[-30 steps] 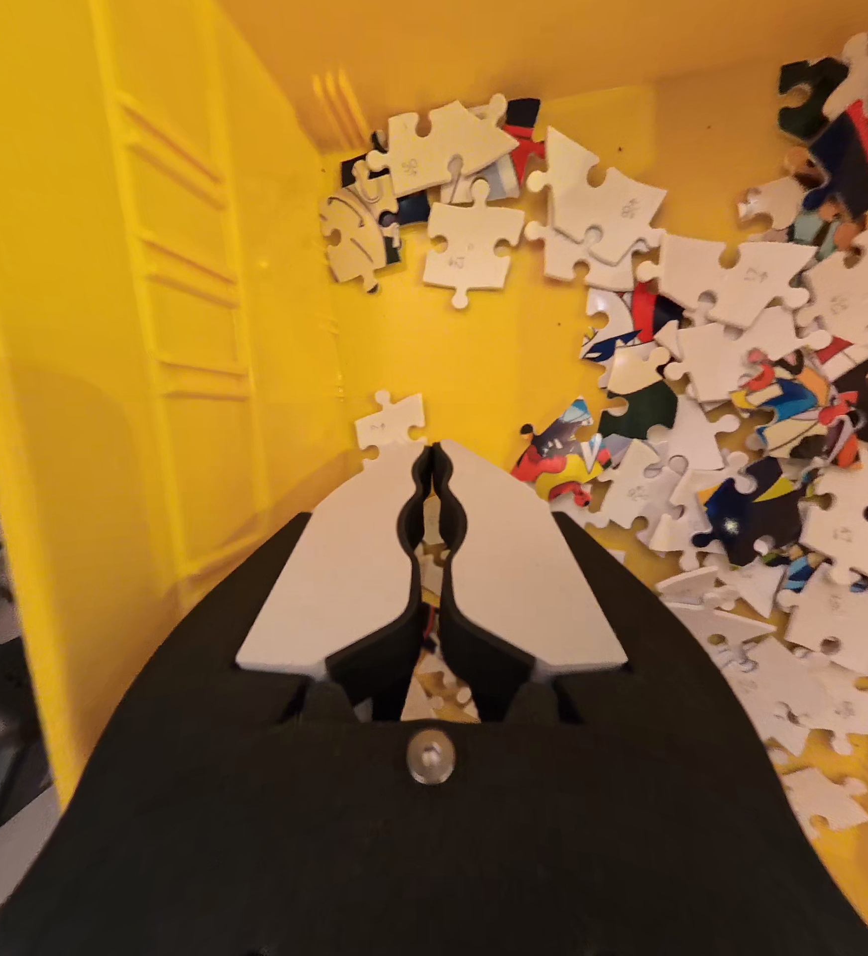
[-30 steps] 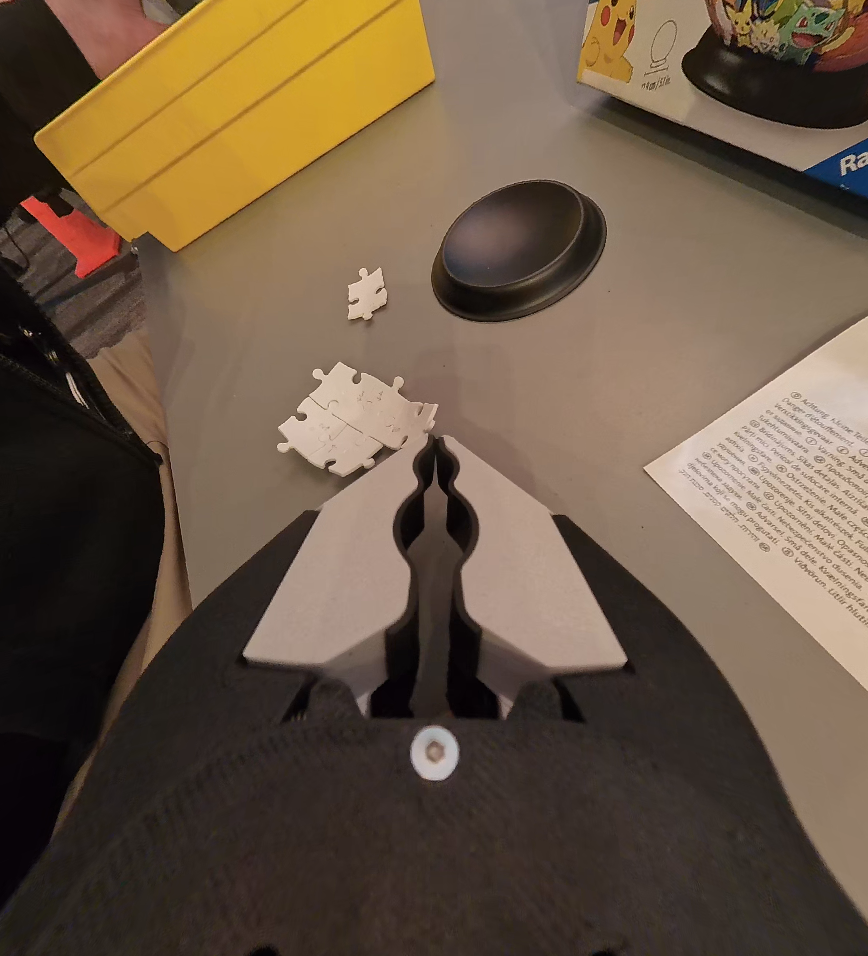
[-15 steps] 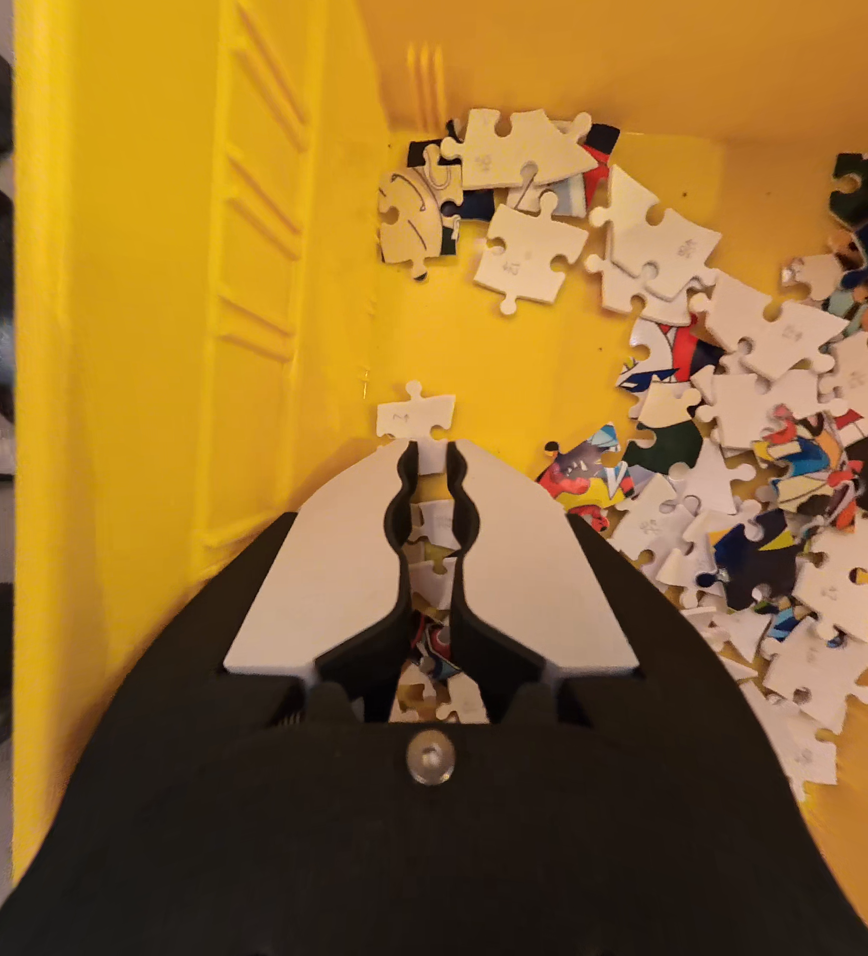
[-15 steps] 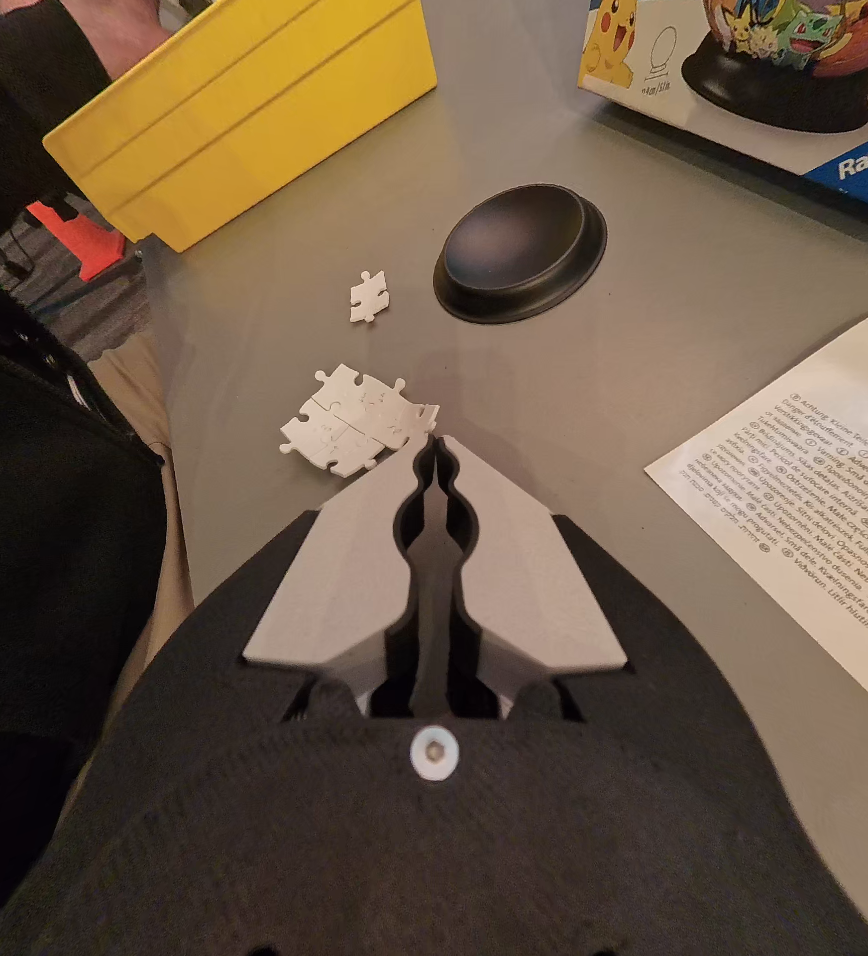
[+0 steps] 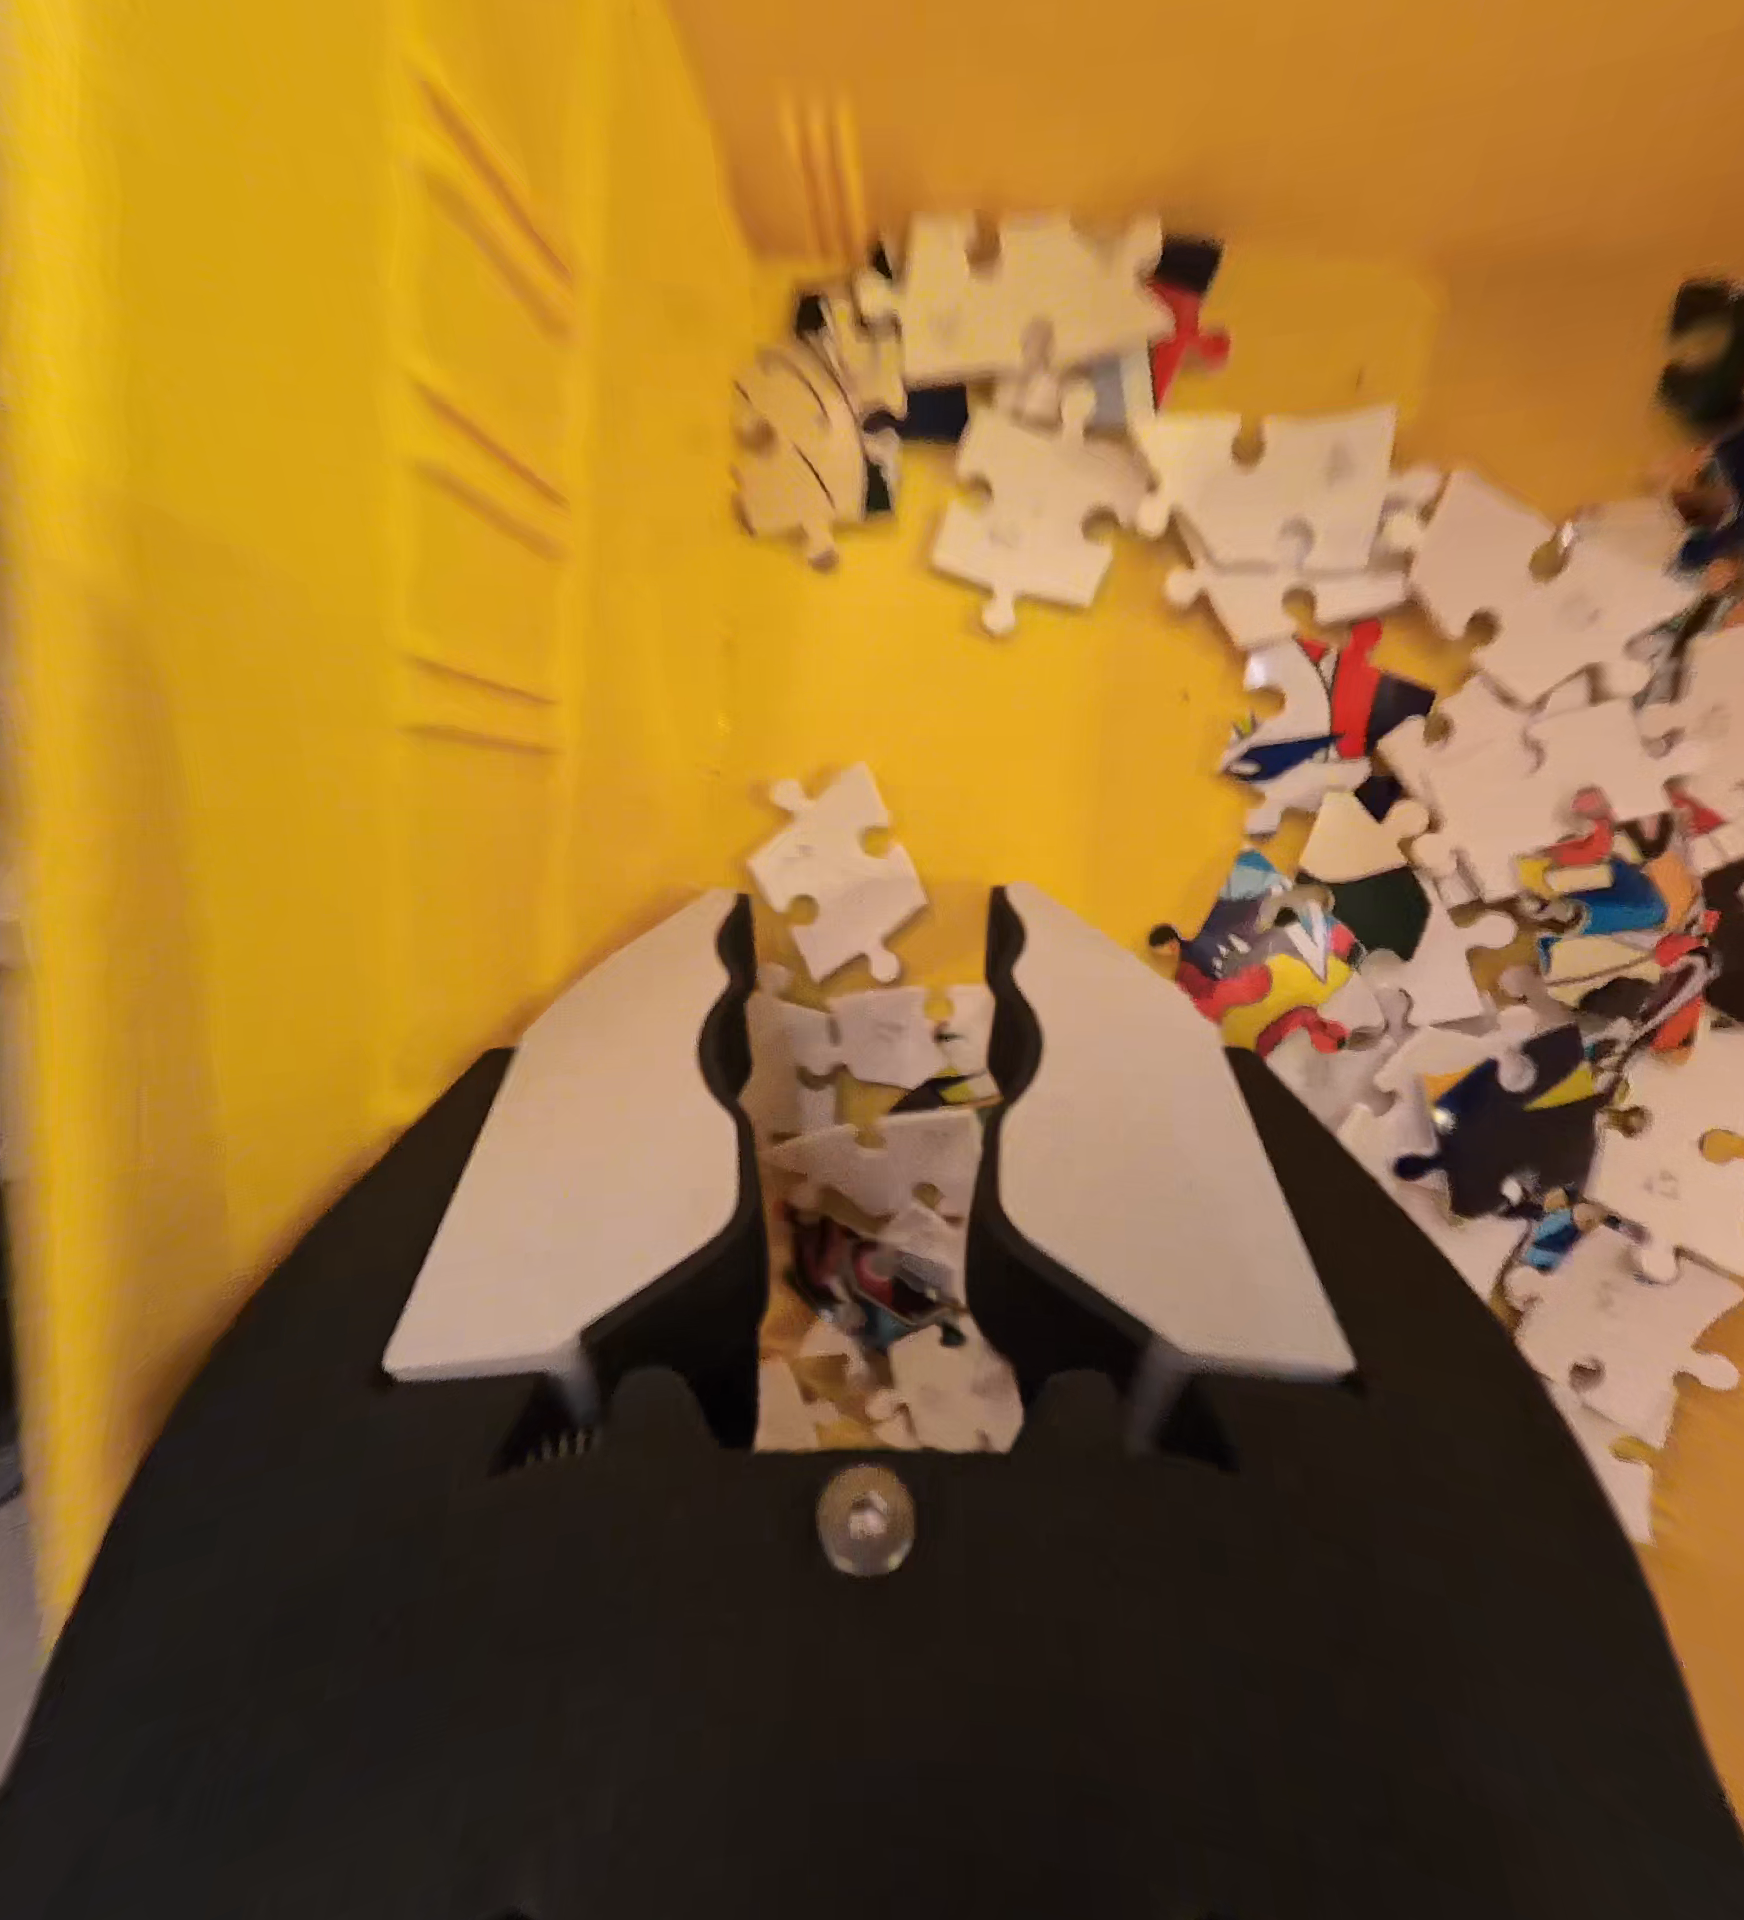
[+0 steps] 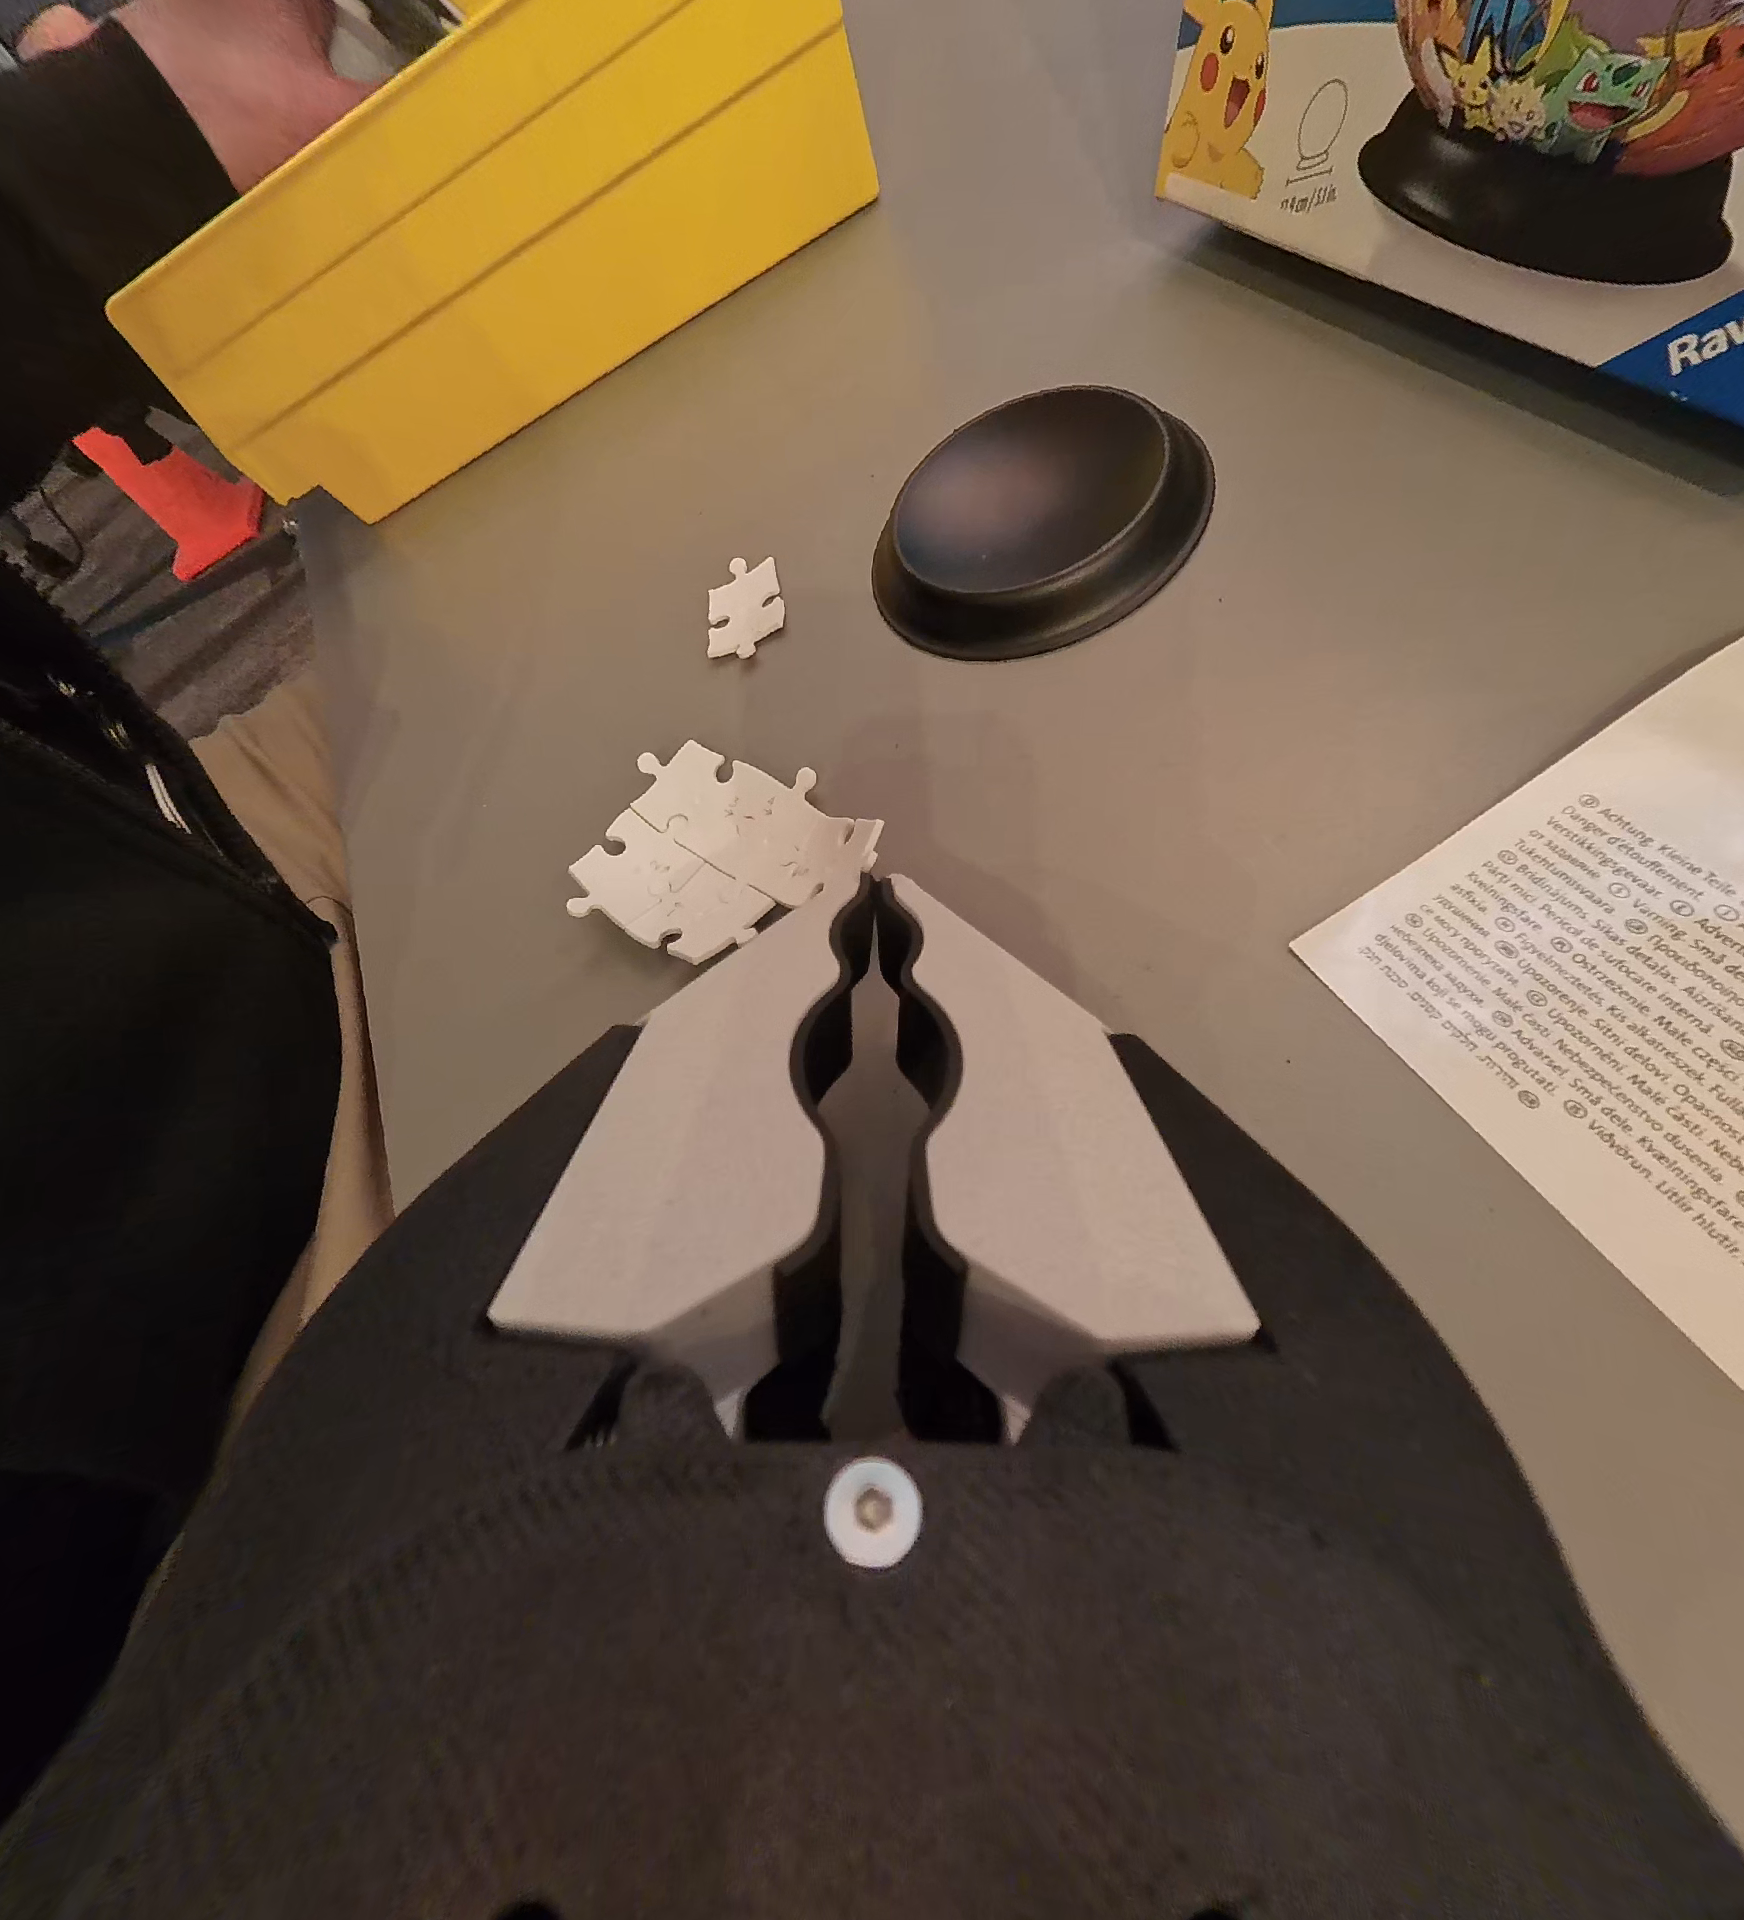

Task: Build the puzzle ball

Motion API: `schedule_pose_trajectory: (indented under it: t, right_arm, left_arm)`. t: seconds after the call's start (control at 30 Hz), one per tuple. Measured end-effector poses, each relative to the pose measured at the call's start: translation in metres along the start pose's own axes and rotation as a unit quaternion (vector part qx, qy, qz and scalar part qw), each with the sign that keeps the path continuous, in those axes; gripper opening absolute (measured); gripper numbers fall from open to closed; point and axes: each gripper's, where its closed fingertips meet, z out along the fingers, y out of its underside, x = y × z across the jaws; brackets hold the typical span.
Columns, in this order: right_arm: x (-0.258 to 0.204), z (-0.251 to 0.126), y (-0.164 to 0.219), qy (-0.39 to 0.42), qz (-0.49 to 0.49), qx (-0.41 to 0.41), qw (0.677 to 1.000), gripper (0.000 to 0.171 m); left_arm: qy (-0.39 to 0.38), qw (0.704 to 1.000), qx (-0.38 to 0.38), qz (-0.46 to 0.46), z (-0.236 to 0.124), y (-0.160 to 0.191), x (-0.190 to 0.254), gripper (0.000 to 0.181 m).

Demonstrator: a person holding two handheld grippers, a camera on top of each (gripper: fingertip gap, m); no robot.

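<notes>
The left gripper [image 5: 863, 904], pressed together a second ago, now stands spread inside the yellow bin [image 5: 328, 623], a white piece [image 5: 837, 873] lying just before its tips among loose puzzle pieces [image 5: 1533, 831]. Only the right view shows the table [image 6: 1263, 831]: the right gripper [image 6: 873, 883] is pressed together, unmoved, beside the joined white pieces [image 6: 722, 857], near the black stand [image 6: 1039, 520].

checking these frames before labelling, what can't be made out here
- Left wrist view: motion blur smears the loose puzzle pieces in the yellow bin; back markings unreadable.
- Same view: the open left gripper covers the pieces under it; contact with the white piece unclear.
- Right wrist view: the shut right gripper hides the edge of the joined white pieces.
- The puzzle box and instruction sheet are cut off by the frame.
</notes>
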Motion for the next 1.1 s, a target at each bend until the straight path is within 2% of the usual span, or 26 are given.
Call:
schedule_pose_trajectory:
  t: [0.07,0.17,0.23,0.27,0.53,0.73,0.97,1.1]
  right_arm:
    - [0.000,0.000,0.000,0.001,-0.001,0.002,1.000,0.000]
    - [0.000,0.000,-0.001,0.001,-0.002,0.002,1.000,0.000]
    - [0.000,-0.001,-0.001,0.000,-0.001,0.003,1.000,0.000]
    - [0.000,-0.001,-0.001,-0.001,0.000,0.003,1.000,0.000]
    - [0.000,-0.001,-0.001,0.000,0.000,0.004,1.000,0.000]
    - [0.000,0.000,0.000,0.000,0.000,0.001,1.000,0.000]
    - [0.000,0.000,0.000,0.001,-0.001,0.001,1.000,0.000]
    - [0.000,0.000,0.000,0.000,0.000,0.001,1.000,0.000]
  left_arm:
    - [0.017,1.000,0.005,-0.023,0.002,-0.002,0.004,0.046]
    - [0.034,0.998,0.011,-0.043,0.004,-0.004,0.006,0.041]
    - [0.036,0.998,0.014,-0.039,0.004,-0.005,0.007,0.037]
    - [0.036,0.999,0.018,-0.033,0.004,-0.005,0.008,0.027]
    - [0.040,0.999,0.036,-0.002,0.001,-0.004,0.014,0.025]
    - [0.045,0.995,0.085,0.027,-0.035,-0.024,0.022,0.025]
    - [0.106,0.974,0.175,0.101,-0.121,-0.069,0.086,0.025]
    - [0.200,0.943,0.208,0.169,-0.163,-0.075,0.190,0.025]
